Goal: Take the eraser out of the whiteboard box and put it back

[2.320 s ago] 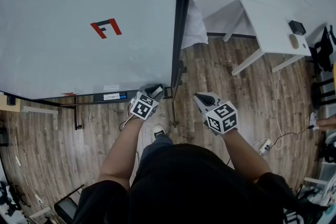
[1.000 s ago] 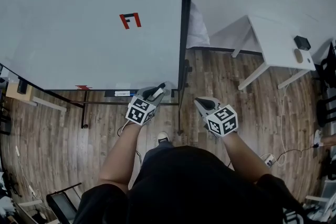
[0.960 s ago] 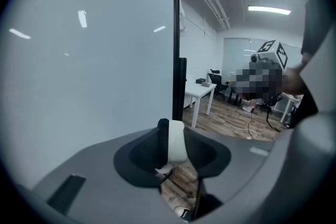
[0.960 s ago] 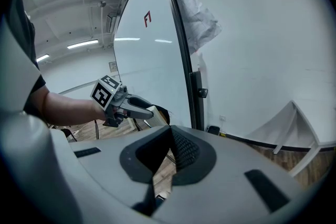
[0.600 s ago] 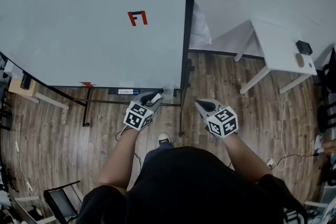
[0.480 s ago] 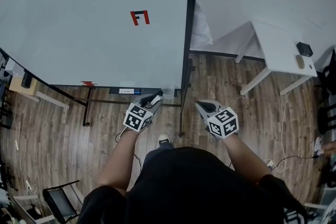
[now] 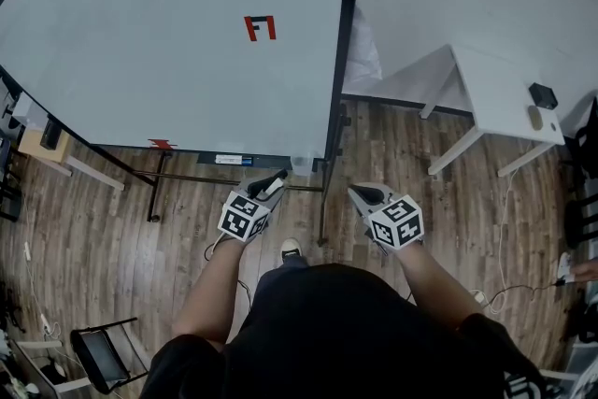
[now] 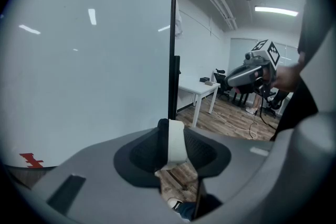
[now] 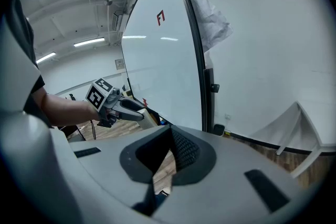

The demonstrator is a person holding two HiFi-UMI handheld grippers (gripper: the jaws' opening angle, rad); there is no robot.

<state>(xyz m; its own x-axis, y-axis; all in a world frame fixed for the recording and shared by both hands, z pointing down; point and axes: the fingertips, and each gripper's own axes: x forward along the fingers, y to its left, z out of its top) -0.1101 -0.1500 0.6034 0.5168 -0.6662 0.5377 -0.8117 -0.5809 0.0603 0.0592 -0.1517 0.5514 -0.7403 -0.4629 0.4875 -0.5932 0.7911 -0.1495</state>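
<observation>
Left gripper [image 7: 273, 184] backed off whiteboard [image 7: 168, 51] edge, jaws gripping eraser [image 8: 176, 141]; right gripper [image 7: 361, 192] jaws closed.

Eraser [image 8: 176, 141] mostly hidden between jaws

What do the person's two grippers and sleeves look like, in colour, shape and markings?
Both the left gripper and the right gripper have smooth grey bodies that taper to two jaws lined with black textured pads. Each carries a white cube printed with black square markers. The person wears a black top with short sleeves.
</observation>
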